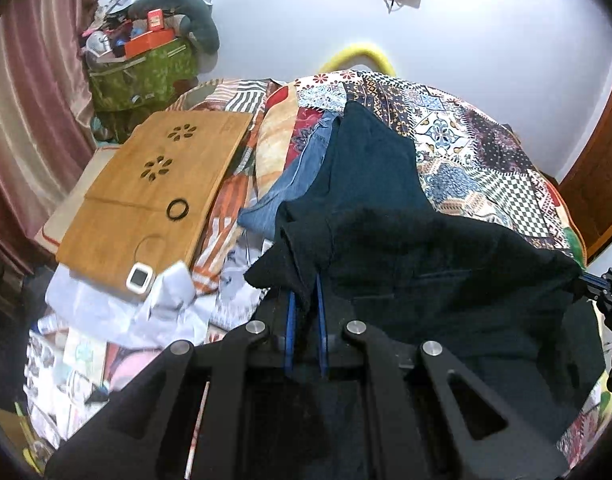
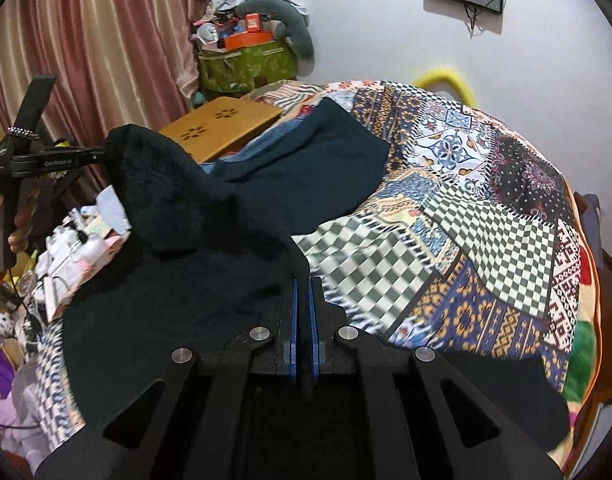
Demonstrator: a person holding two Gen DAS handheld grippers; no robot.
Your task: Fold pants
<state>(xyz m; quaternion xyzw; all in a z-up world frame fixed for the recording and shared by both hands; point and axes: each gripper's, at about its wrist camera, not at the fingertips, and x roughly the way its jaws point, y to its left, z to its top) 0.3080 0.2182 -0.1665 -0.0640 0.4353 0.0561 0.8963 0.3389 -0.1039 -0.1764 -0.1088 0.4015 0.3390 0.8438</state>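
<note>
Left wrist view has the left gripper [image 1: 306,284] at six o'clock, its blue-edged fingers [image 1: 290,320] drawn nearly together and pinching a fold of the dark pants [image 1: 425,264] between them. From that pinch the cloth hangs raised and spreads toward three o'clock, where the right gripper [image 1: 585,280] shows at the frame edge, touching the far corner of the same edge of cloth. Beyond, toward twelve o'clock, the rest of the pants lies on the patchwork bedspread [image 1: 465,152], just beside a piece of blue denim [image 1: 302,172] at eleven o'clock. A wooden lap tray [image 1: 154,188] lies at nine to ten o'clock, well apart from the pants. Right wrist view shows the right gripper [image 2: 304,284] at six o'clock, fingers [image 2: 293,320] pressed close with only a thin edge of the pants [image 2: 210,248] caught at their tips. The cloth rises from there toward ten o'clock, where the left gripper [image 2: 106,154], held by a hand [image 2: 18,220] at nine o'clock, bites its upper corner. The other end of the pants rests on the bedspread [image 2: 485,220] toward twelve o'clock.
</note>
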